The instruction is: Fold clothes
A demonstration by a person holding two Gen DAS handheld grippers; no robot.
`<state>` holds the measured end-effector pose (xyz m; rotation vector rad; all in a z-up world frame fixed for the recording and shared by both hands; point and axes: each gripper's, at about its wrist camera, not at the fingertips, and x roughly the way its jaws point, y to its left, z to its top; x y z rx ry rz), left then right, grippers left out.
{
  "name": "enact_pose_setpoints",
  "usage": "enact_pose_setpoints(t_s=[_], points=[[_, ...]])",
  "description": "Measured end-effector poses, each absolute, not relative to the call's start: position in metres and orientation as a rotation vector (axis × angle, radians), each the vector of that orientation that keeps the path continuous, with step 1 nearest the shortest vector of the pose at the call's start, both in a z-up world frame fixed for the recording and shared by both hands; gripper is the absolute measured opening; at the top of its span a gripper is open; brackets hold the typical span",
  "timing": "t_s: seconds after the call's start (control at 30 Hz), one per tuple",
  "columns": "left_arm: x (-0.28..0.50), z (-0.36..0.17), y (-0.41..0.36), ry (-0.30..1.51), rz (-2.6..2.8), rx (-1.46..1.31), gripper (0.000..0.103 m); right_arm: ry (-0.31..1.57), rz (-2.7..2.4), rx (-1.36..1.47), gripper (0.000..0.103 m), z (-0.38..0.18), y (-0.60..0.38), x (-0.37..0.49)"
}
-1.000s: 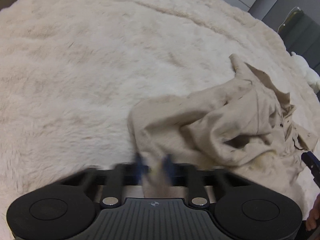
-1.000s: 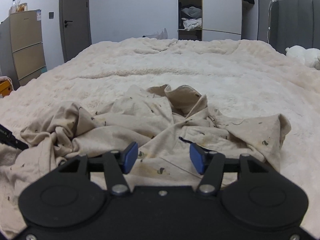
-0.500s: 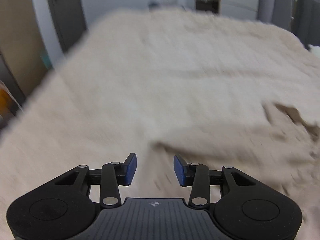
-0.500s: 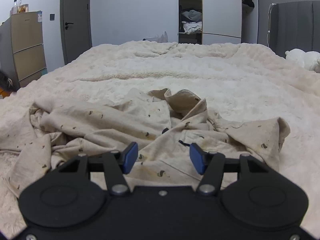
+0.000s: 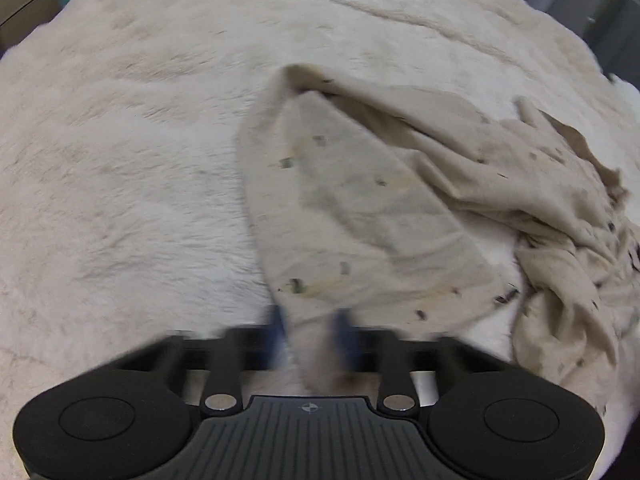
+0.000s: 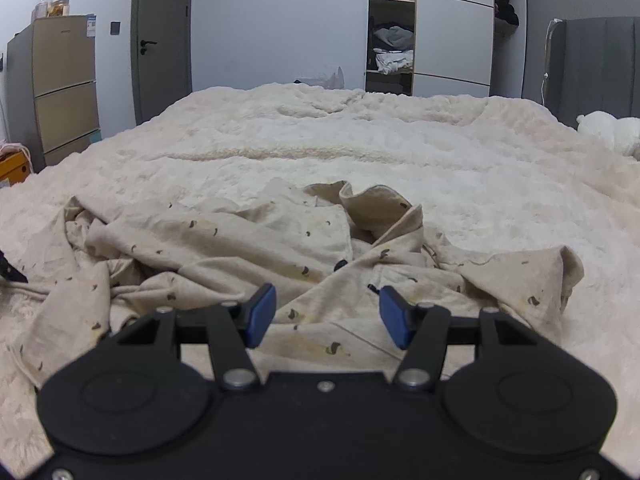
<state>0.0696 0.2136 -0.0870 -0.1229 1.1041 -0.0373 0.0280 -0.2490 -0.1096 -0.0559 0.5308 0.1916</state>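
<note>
A beige garment (image 5: 360,208) with small dark prints lies crumpled on the fluffy cream blanket (image 5: 120,160). In the blurred left wrist view my left gripper (image 5: 310,336) points down at the near edge of a flat flap of it. Its jaws are closing, with a fold of the cloth pinched between the blue pads. In the right wrist view the garment (image 6: 240,248) spreads leftward, its collar standing up in the middle. My right gripper (image 6: 326,316) hovers open just above the garment's near part, with nothing between its fingers.
The blanket (image 6: 360,140) covers the whole bed and stretches far beyond the garment. A white plush toy (image 6: 612,132) lies at the right edge by a grey headboard (image 6: 592,64). Behind the bed are a door (image 6: 162,40), a tan cabinet (image 6: 64,84) and open wardrobe shelves (image 6: 390,52).
The left gripper let go and swung up with its jaws apart, then came back down shut on the cloth. The garment's left side now lies drawn out flatter. The right gripper stayed still.
</note>
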Motion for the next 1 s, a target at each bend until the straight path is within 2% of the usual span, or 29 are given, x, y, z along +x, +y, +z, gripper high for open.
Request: enact_pose_setpoints(t_s=[0.17, 0.27, 0.33, 0.47, 0.6, 0.77, 0.93, 1.0], points=[[0.080, -0.037, 0.249, 0.983, 0.108, 0.107, 0.000, 0.529, 0.190, -0.039, 0.056, -0.109, -0.253, 0.028], [0.095, -0.013, 0.302, 0.946, 0.323, 0.238, 0.001, 0.527, 0.195, -0.035, 0.056, -0.109, -0.253, 0.029], [0.103, -0.001, 0.339, 0.937, 0.451, 0.227, 0.002, 0.530, 0.197, -0.046, 0.056, -0.110, -0.251, 0.029], [0.099, 0.007, 0.362, 0.864, 0.606, 0.168, 0.016, 0.533, 0.196, -0.059, 0.056, -0.111, -0.248, 0.030], [0.084, -0.017, 0.352, 0.911, 0.433, 0.002, 0.031, 0.540, 0.194, -0.060, 0.056, -0.113, -0.248, 0.033], [0.060, -0.052, 0.360, 0.959, 0.353, -0.203, 0.041, 0.549, 0.208, -0.086, 0.056, -0.116, -0.242, 0.034], [0.051, -0.082, 0.368, 0.995, 0.322, -0.303, 0.042, 0.541, 0.219, -0.131, 0.056, -0.117, -0.235, 0.031], [0.045, -0.088, 0.369, 0.948, 0.300, -0.365, 0.038, 0.540, 0.221, -0.147, 0.056, -0.118, -0.232, 0.031]])
